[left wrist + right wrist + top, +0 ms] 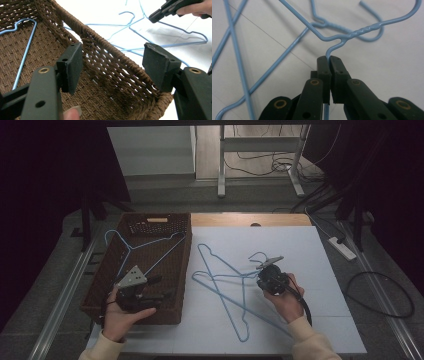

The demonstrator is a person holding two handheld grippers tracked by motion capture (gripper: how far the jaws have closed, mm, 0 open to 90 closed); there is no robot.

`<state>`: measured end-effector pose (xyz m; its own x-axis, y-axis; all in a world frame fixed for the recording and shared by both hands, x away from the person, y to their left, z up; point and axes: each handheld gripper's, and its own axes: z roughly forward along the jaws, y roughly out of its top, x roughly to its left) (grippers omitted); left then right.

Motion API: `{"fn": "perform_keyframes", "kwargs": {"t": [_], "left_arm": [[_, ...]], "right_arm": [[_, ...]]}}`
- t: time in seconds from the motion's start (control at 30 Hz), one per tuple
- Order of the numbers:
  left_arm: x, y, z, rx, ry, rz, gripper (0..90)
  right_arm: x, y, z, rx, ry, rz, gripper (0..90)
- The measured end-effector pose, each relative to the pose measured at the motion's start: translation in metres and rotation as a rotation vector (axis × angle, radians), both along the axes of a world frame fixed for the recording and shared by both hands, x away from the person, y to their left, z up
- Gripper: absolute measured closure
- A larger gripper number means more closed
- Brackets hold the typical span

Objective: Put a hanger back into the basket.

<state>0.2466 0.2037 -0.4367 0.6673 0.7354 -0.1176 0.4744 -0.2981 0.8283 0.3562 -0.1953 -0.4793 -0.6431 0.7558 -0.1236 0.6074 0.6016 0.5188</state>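
Note:
My right gripper (329, 58) is shut on the blue wire of a hanger (352, 33) just below its twisted neck. In the high view that gripper (264, 269) sits right of centre on the white table, and the held hanger (220, 276) crosses a second blue hanger (235, 315) lying flat. A third blue hanger (150, 242) lies inside the brown wicker basket (185, 265) at the left. My left gripper (162, 288) hovers over the basket's near right corner. Its jaws (111, 57) stand wide open around the basket rim (100, 37) with nothing between the pads.
The white sheet (310, 250) covers the table from the basket to the right edge. A strip of wooden tabletop (250, 219) shows at the back. On the floor at the right lie a power strip (342, 247) and loose cables (380, 295).

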Motion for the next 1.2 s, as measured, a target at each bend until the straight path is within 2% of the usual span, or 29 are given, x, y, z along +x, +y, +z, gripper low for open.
{"fn": "perform_keyframes", "kwargs": {"t": [0.07,0.17,0.2,0.23,0.33,0.47,0.5,0.8,1.2], "left_arm": [[0.0,-0.001,0.0,0.0,0.001,-0.001,33.9],[0.0,-0.001,0.0,0.002,0.0,0.0,33.9],[0.0,-0.001,0.0,0.002,0.0,0.0,33.9],[0.0,-0.002,0.0,0.002,-0.001,0.0,33.9],[0.0,-0.002,0.001,0.002,-0.003,0.0,33.9],[0.0,-0.002,0.001,0.002,-0.002,0.0,33.9],[0.0,-0.002,0.001,0.004,-0.002,-0.002,33.9],[0.0,-0.004,0.003,0.004,-0.009,-0.004,34.0],[0.001,-0.008,0.004,0.008,-0.013,-0.009,34.1]], "right_arm": [[-0.003,-0.004,0.005,0.019,-0.035,0.018,87.2],[-0.007,-0.01,0.012,0.061,-0.061,0.025,87.3],[-0.007,-0.01,0.012,0.061,-0.061,0.025,87.3],[-0.008,-0.014,0.015,0.089,-0.069,0.035,87.3],[-0.01,-0.019,0.018,0.123,-0.083,0.051,87.3],[-0.013,-0.022,0.022,0.141,-0.1,0.088,87.3],[-0.016,-0.021,0.025,0.142,-0.115,0.111,87.3],[-0.024,-0.019,0.036,0.174,-0.134,0.168,87.5],[-0.028,-0.025,0.047,0.242,-0.14,0.197,87.6]]}}
